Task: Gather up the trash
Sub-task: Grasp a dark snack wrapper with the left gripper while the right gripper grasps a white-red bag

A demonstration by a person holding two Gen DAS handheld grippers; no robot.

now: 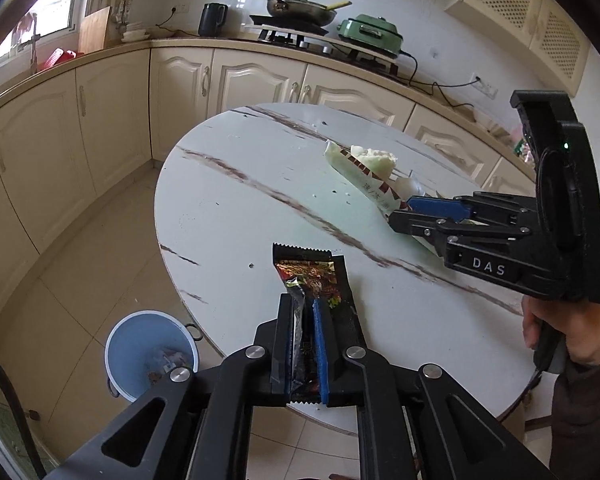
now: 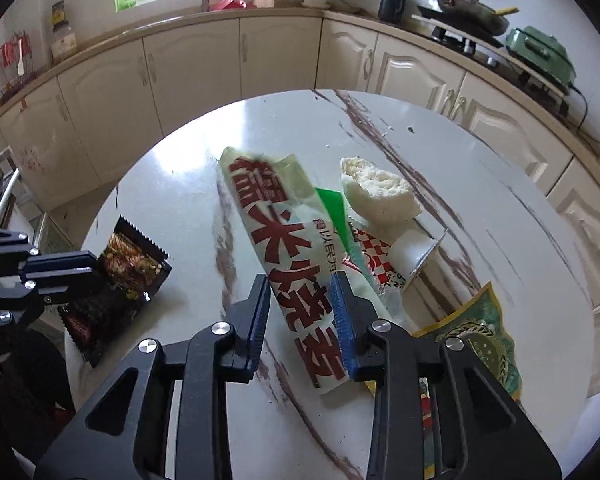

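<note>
My left gripper (image 1: 304, 300) is shut on a dark foil snack wrapper (image 1: 308, 272), held over the near edge of the round marble table (image 1: 240, 200). The right wrist view shows that wrapper (image 2: 132, 264) in the left gripper (image 2: 100, 276) at the table's left side. My right gripper (image 2: 300, 280) points down at the table, shut on a long white wrapper with red characters (image 2: 276, 232) that fills the gap between its pads. In the left wrist view the right gripper (image 1: 400, 212) sits at the near end of that wrapper (image 1: 364, 180).
A bitten white bun (image 2: 376, 192), a red-checked wrapper (image 2: 376, 252), a small white cup (image 2: 410, 254) and a green-yellow packet (image 2: 480, 332) lie right of the white wrapper. A blue bin (image 1: 140, 344) holding scraps stands on the floor left of the table. Cabinets ring the room.
</note>
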